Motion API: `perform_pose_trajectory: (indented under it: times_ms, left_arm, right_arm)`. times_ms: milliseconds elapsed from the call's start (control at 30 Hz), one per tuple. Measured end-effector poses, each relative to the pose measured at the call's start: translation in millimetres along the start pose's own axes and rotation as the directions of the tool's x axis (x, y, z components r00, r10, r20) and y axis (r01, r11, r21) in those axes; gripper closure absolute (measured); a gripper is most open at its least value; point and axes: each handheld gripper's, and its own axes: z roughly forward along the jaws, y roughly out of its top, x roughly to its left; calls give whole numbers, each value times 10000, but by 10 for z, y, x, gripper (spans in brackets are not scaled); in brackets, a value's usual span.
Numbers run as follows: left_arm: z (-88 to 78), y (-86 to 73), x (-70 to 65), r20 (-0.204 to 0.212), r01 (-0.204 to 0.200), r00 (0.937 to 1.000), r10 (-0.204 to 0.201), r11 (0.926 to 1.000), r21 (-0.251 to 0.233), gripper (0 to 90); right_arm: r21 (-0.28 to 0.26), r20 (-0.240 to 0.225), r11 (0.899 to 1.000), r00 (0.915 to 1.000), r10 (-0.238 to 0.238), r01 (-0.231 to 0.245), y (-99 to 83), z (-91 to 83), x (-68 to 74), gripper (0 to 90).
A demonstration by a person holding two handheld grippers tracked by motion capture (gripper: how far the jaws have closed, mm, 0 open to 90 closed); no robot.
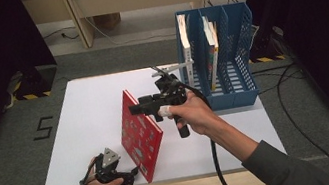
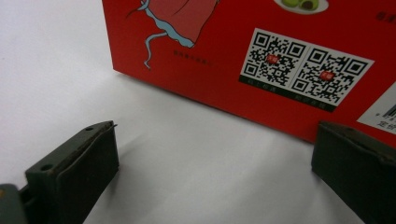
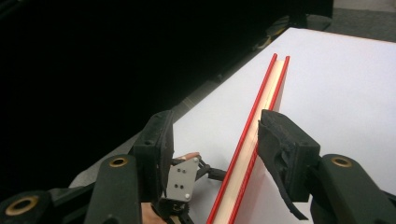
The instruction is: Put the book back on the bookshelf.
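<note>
White tabletop (image 1: 84, 111) carries our upright red book (image 1: 140, 136): right gripper (image 1: 141, 108) straddles its top edge, unclenched; left gripper (image 1: 133, 175), also unclenched, waits beside its base.

Seen from high above the near edge of the bench (image 1: 84, 111), looking forward and down; from low on the left hand-held gripper (image 2: 210, 154), close against the red book (image 2: 224, 56) cover; from the right hand-held gripper (image 3: 212, 140), down along the same book's top edge.
</note>
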Motion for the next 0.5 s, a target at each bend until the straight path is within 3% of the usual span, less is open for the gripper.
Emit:
perform_pose_trajectory:
  times_ms: [100, 167, 267, 367, 400, 433, 500]
  left_arm:
    - [6, 0, -1, 22, 35, 10000, -35, 10000, -8, 0]
    - [14, 5, -8, -12, -13, 10000, 13, 10000, -3, 1]
    - [18, 3, -10, -13, 10, 10000, -10, 10000, -50, 0]
    - [17, 4, -14, -21, -49, 10000, 49, 10000, -58, 9]
    - [16, 4, -11, -3, -52, 10000, 52, 10000, -43, 9]
    - [17, 3, -10, 2, -45, 10000, 45, 10000, -56, 10]
    - [18, 1, -12, 11, -58, 10000, 58, 9999, -97, 11]
  right_arm:
    - [133, 209, 9999, 9998, 51, -54, 12, -13, 10, 467]
    - [84, -209, 9998, 9996, 205, -203, 8, -8, 50, 479]
    - [249, -59, 9995, 9998, -181, 182, 29, 23, 142, 483]
    - [399, 127, 9990, 9997, -196, 191, 50, 32, 189, 479]
    - [402, -19, 9991, 9999, -155, 156, 44, 32, 209, 481]
    - [497, -110, 9986, 9998, -157, 162, 35, 30, 229, 478]
    - [1262, 22, 9919, 9999, -170, 166, -30, 86, 243, 464]
